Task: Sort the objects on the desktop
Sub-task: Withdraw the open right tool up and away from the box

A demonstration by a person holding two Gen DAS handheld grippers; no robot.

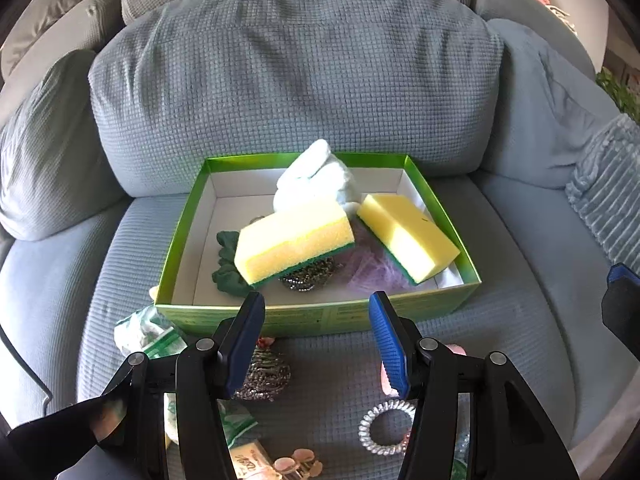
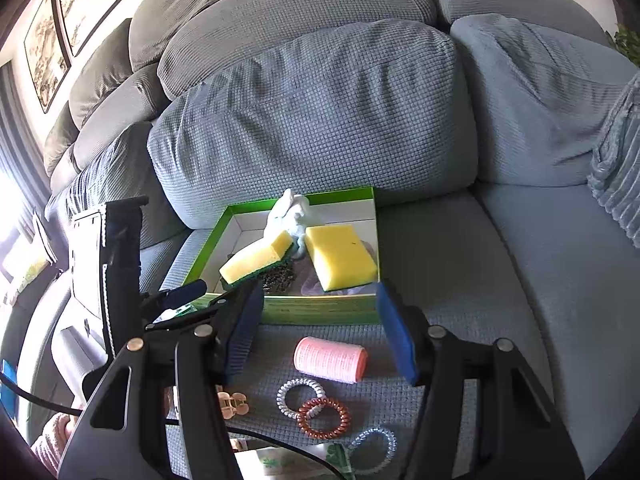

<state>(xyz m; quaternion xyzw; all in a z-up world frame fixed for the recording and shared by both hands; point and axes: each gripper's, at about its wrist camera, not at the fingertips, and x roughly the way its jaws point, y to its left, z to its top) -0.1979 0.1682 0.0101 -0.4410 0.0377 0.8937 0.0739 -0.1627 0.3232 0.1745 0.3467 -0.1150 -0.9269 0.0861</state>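
The green box (image 1: 316, 316) sits on the sofa seat (image 1: 500, 312) just ahead of both tools, its open top taking whatever is already sorted: two yellow sponges (image 1: 294, 240) lying tilted on a steel scourer (image 1: 308, 276), a dark green scrunchie (image 1: 226, 260), a lilac mesh pouf (image 1: 368, 268) and a white cloth (image 1: 316, 176) at the back wall. They lean on one another, which suggests they were dropped in rather than arranged.

The left tool (image 1: 316, 344) is spread with nothing between its pads; a second scourer (image 1: 264, 376) lies just under its left pad, and a clear spiral hair tie (image 1: 384, 426) below its right. The right tool (image 2: 320, 336) is also spread and empty, with the pink hair roller (image 2: 330, 359) lying on its side directly between and below its pads, apparently the next pick. Nearer its base lie a brown spiral tie (image 2: 324, 416), a white one (image 2: 300, 396), a bluish one (image 2: 372, 452) and a beige claw clip (image 2: 232, 404).

There is no tabletop: the soft, waffle-textured grey-blue seat carries everything, backed by plump cushions (image 2: 320, 120). Framed pictures (image 2: 48, 44) hang at far left, beside a bright window
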